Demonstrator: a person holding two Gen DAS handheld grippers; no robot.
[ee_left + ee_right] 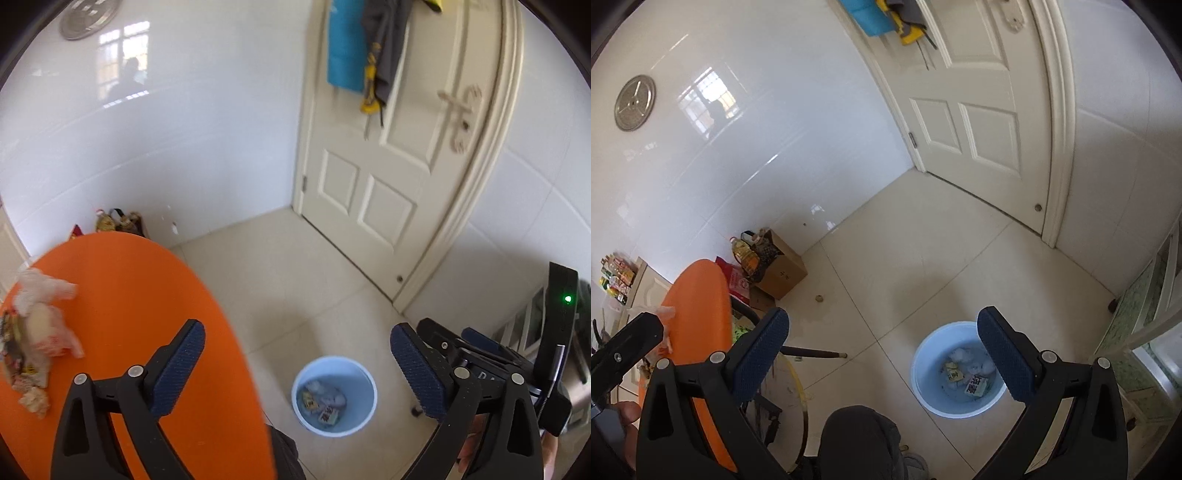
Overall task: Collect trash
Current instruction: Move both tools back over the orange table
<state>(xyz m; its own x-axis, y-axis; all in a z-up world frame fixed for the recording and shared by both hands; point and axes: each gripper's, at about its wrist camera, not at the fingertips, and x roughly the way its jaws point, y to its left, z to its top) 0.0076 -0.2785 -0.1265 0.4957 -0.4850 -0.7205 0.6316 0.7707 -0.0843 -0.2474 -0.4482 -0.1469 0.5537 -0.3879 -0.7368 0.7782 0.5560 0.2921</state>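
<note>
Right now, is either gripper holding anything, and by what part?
Nothing held. Left gripper and right gripper are both open and empty above the blue bin. Trash remains on the orange table.

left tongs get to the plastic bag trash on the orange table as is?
Probably yes. The left tongs are open and empty, and the plastic bag trash lies exposed on the orange table, off to their left, nothing between.
</note>
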